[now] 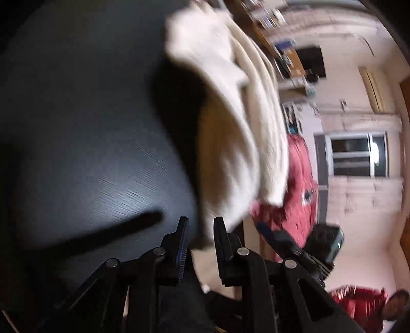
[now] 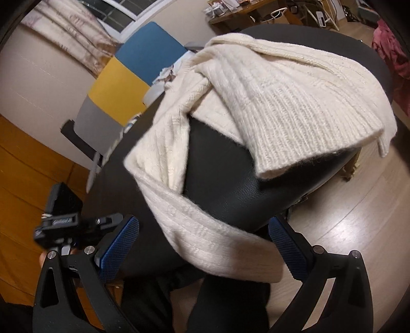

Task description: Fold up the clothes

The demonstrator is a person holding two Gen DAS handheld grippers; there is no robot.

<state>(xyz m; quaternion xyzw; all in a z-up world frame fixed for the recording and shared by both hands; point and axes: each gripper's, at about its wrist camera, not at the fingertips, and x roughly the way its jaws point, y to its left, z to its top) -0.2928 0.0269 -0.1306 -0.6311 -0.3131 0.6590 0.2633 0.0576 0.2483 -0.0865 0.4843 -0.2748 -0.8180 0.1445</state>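
Two grippers are working at a cream knit sweater (image 2: 282, 102) lying on a dark table (image 2: 230, 184). The right gripper (image 2: 205, 240) is standing wide open, a sleeve (image 2: 205, 240) drooping between its fingers. The left gripper (image 1: 201, 230) is blurring; its narrow gap is seeming to pinch the sweater's (image 1: 230, 128) edge, though that cannot be told surely.

Cream sweater (image 1: 230, 107) (blurred) — on dark table (image 1: 89, 128)

Home room: wood floor (image 2: 358, 205), curtained window (image 1: 358, 158), cluttered desk (image 2: 246, 12) (lived-in).
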